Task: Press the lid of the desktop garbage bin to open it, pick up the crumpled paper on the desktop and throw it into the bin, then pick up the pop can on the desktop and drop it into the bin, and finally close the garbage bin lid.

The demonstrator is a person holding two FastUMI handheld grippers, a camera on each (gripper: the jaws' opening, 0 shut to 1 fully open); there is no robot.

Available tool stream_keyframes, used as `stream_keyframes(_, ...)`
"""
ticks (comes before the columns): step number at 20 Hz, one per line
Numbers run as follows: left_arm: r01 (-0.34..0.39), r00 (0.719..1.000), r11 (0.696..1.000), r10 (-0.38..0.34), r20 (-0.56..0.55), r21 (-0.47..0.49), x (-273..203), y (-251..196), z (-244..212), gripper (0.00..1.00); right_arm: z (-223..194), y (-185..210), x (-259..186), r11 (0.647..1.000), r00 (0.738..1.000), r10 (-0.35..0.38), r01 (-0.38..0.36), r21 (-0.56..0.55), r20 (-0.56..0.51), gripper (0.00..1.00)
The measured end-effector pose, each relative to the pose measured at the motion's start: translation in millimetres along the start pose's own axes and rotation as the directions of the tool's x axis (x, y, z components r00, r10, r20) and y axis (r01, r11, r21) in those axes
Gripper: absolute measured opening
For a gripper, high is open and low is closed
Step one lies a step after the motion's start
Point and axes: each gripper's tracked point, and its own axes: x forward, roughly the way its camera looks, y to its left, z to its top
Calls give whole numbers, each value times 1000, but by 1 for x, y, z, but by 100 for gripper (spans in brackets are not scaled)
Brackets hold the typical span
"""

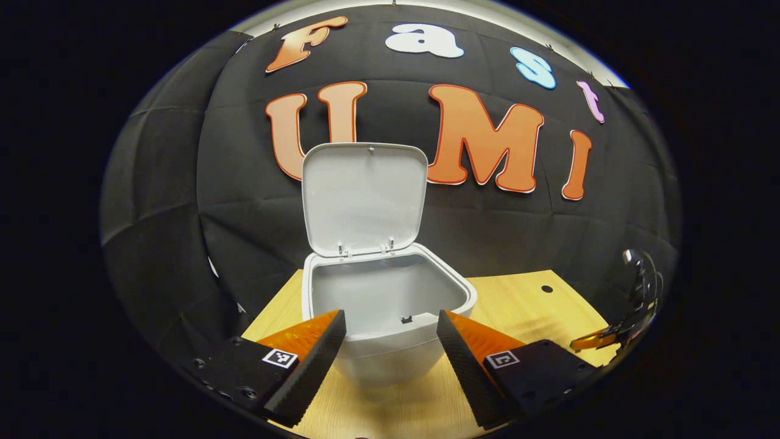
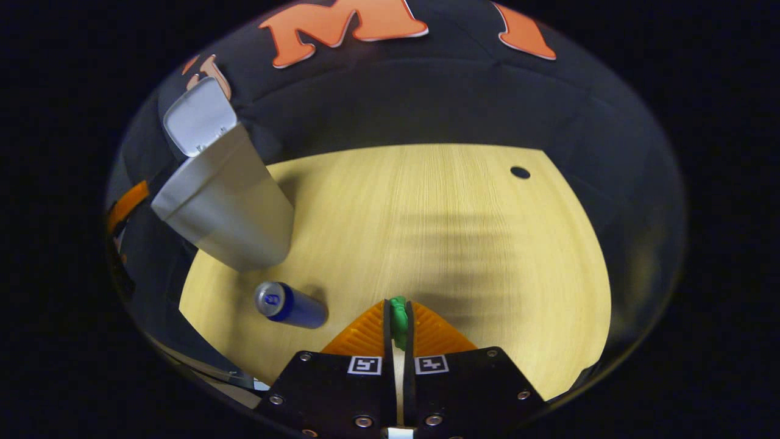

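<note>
Right gripper (image 2: 397, 323): fingers nearly closed on green crumpled paper (image 2: 398, 316), above the desktop (image 2: 463, 231). Left gripper (image 1: 390, 341): spread wide, empty, before the bin (image 1: 384, 305).
Bin: lid (image 1: 364, 195) upright; first step judged done.
Pop can (image 2: 289, 305): lying near bin's base in right gripper view, pending.

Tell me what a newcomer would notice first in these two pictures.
First, the white garbage bin on the wooden desktop, its lid standing upright and open, just beyond the left tongs, whose fingers are spread wide. Next, the right tongs shut on a green crumpled paper above the desk. Left of them, a blue pop can stands near the bin's base.
</note>
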Motion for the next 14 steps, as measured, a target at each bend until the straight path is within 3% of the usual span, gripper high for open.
stream_keyframes(1, 4, 1000, 1000, -4, 3, 1, -2, -1, 1, 96, -13, 0, 7, 1000, 999, 13, -13, -7, 38, 5)
stream_keyframes(2, 8, 1000, 1000, -8, 7, 3, -3, -2, 1, 96, 23, 6, -11, 1000, 996, 25, -24, -13, 84, 5)
stream_keyframes(5, 16, 1000, 1000, -16, 22, 1, -8, -1, 5, 96, 61, 9, -15, 997, 978, 58, -48, -56, 203, 5)
stream_keyframes(10, 13, 999, 1000, -13, 37, -8, -17, 12, 7, 96, 112, 25, -31, 981, 920, 142, -83, -174, 365, 5)
stream_keyframes(14, -5, 999, 1000, 6, 44, -26, -25, 28, 6, 96, 161, 85, -48, 949, 875, 242, -123, -289, 420, 5)
